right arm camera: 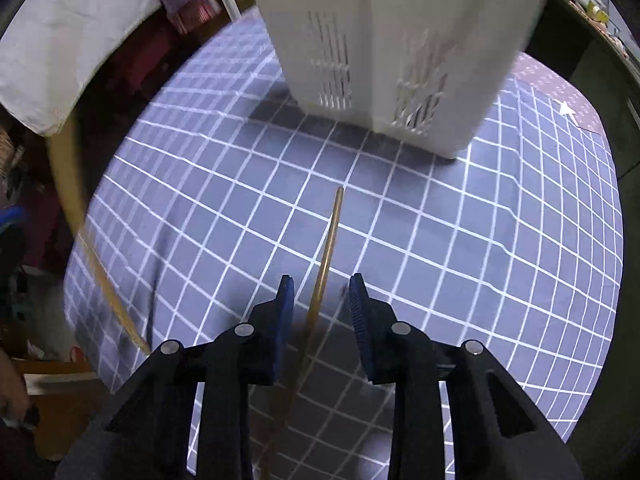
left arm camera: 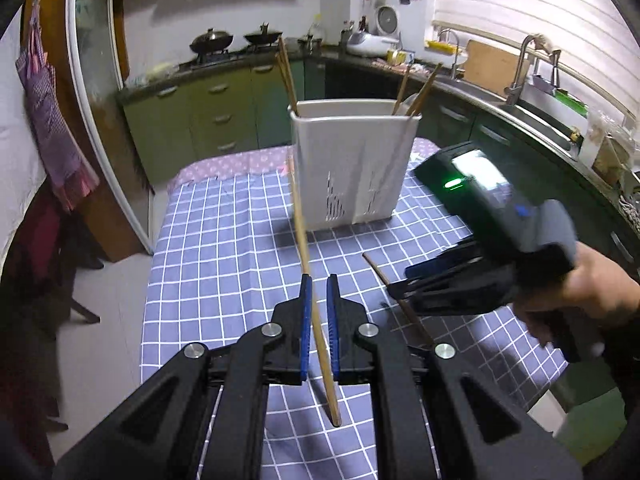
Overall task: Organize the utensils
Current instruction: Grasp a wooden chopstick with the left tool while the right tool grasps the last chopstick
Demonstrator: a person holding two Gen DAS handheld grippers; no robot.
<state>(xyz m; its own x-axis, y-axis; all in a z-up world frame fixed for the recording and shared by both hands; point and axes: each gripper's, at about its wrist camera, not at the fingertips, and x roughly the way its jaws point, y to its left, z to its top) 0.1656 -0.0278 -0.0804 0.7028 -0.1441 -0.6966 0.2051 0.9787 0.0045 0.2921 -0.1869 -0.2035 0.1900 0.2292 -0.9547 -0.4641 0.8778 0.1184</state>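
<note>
One chopstick (left arm camera: 308, 276) tilted toward holder (left arm camera: 352, 168).

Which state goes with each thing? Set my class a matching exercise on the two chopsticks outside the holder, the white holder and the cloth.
Things:
1. pale chopstick
2. dark chopstick
3. white holder
4. cloth

States:
A. stands upright with chopsticks inside
B. lies flat between the fingers of the open right tool
C. blue with a white grid
D. gripped in the left tool, tilted

Pairs: 1-D, 2-B, 3-A, 4-C
</note>
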